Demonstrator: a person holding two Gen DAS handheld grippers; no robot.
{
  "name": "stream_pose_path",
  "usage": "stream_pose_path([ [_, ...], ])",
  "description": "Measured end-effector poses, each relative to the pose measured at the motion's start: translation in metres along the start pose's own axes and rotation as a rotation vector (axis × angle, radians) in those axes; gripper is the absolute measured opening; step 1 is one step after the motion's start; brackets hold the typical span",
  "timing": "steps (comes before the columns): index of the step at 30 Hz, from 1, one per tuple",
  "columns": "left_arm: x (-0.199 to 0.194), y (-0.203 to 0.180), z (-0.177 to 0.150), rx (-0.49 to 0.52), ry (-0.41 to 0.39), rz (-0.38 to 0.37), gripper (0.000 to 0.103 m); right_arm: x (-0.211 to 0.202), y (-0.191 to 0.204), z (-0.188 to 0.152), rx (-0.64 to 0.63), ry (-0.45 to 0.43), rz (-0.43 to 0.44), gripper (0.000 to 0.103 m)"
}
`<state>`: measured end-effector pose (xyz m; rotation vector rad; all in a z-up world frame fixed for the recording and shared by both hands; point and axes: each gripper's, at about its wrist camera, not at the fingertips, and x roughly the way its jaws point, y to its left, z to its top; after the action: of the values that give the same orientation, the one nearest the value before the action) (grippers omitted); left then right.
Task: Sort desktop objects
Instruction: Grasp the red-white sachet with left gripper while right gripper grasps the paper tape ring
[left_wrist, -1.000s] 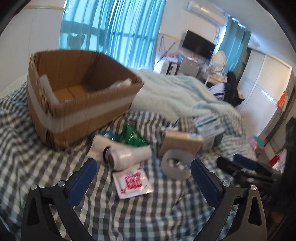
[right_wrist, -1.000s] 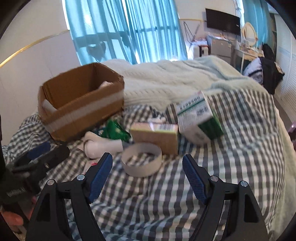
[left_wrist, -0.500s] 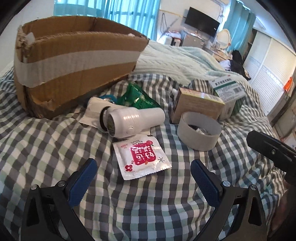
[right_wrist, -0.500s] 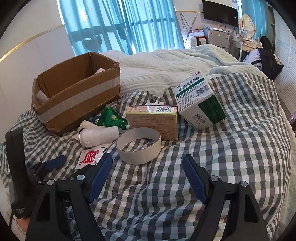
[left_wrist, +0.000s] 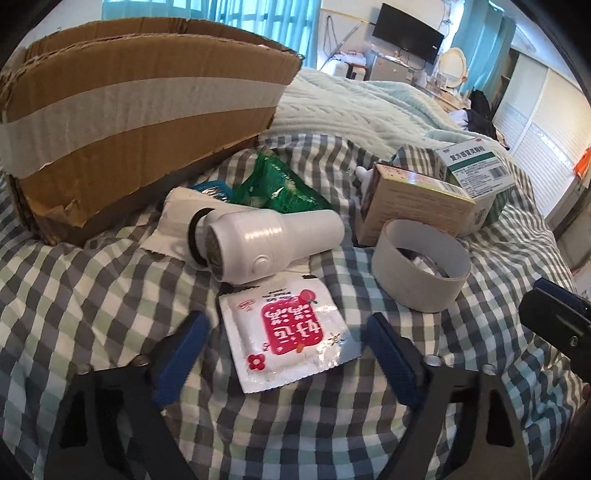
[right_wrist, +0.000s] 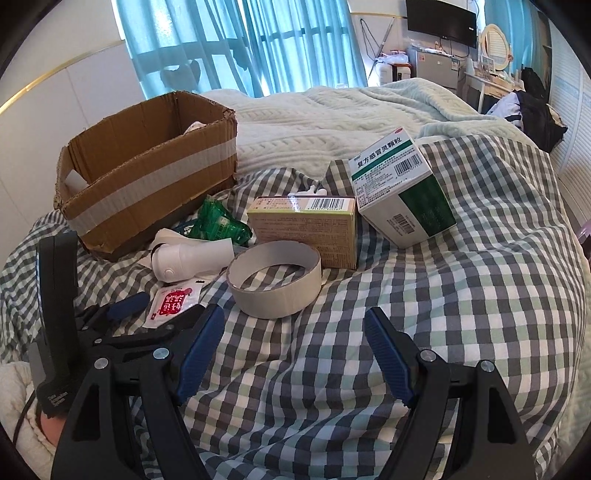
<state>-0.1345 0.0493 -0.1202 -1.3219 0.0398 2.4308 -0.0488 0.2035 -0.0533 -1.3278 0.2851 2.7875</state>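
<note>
A checked cloth-covered bed (left_wrist: 110, 295) carries a taped brown cardboard box (left_wrist: 129, 110), a stiff white tape ring (left_wrist: 421, 269) and a flat, limp, glossy white-and-red sachet (left_wrist: 284, 332). The left gripper (left_wrist: 284, 347) is closing its jaws either side of the sachet, best pinched by its edges; the right gripper (right_wrist: 295, 347) stands spread, empty.

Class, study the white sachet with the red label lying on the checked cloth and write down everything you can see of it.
The sachet is a flat, squarish white packet, glossy like plastic film, with crimped sealed edges and a rounded red label bearing white characters and a small red flower. It looks unopened and lies flat, slightly skewed, on the checked cloth. Its far edge sits at the white cylindrical device; contact is unclear. It lies between the closing fingers of the left gripper, whose pads do not press it yet.
</note>
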Motion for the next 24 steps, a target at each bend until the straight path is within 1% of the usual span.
stream_pose_path([
  [1, -0.001, 0.002, 0.000, -0.005, 0.001, 0.002, 0.078, 0.000, 0.000, 0.000, -0.001, -0.001, -0.001, 0.078],
  [2, -0.002, 0.004, -0.001, -0.016, -0.001, 0.006, 0.070, -0.001, 0.000, 0.000, -0.002, -0.001, -0.002, 0.078],
  [4, -0.004, 0.009, -0.001, -0.037, -0.001, -0.005, 0.061, -0.001, 0.000, -0.001, -0.002, -0.001, -0.001, 0.078],
  [6, -0.006, 0.014, -0.001, -0.057, -0.002, -0.012, 0.044, -0.001, 0.000, -0.001, -0.001, -0.001, 0.000, 0.078],
  [8, -0.007, 0.020, -0.002, -0.078, 0.002, -0.031, 0.034, -0.001, 0.000, -0.001, -0.001, 0.000, 0.000, 0.078],
  [9, -0.008, 0.022, -0.003, -0.088, 0.010, -0.045, 0.033, -0.002, 0.000, -0.001, -0.001, 0.001, -0.001, 0.078],
  [11, -0.008, 0.023, -0.003, -0.094, 0.014, -0.048, 0.031, -0.002, 0.000, -0.002, -0.001, 0.002, 0.000, 0.078],
  [16, -0.007, 0.021, -0.005, -0.084, 0.014, -0.040, 0.031, -0.002, 0.000, -0.002, -0.001, 0.002, 0.000, 0.078],
  [18, -0.008, 0.019, -0.005, -0.074, 0.009, -0.036, 0.035, -0.002, 0.000, -0.002, 0.000, 0.005, 0.000, 0.078],
  [21, -0.006, 0.016, -0.005, -0.060, 0.013, -0.043, 0.048, -0.002, 0.000, -0.003, 0.000, 0.009, -0.001, 0.078],
  [22, -0.005, 0.014, -0.005, -0.050, 0.013, -0.043, 0.051, -0.001, 0.000, -0.003, 0.000, 0.010, -0.001, 0.078],
  [24, -0.003, 0.007, -0.004, -0.020, 0.016, -0.036, 0.063, -0.001, 0.001, -0.003, -0.002, 0.012, -0.002, 0.078],
])
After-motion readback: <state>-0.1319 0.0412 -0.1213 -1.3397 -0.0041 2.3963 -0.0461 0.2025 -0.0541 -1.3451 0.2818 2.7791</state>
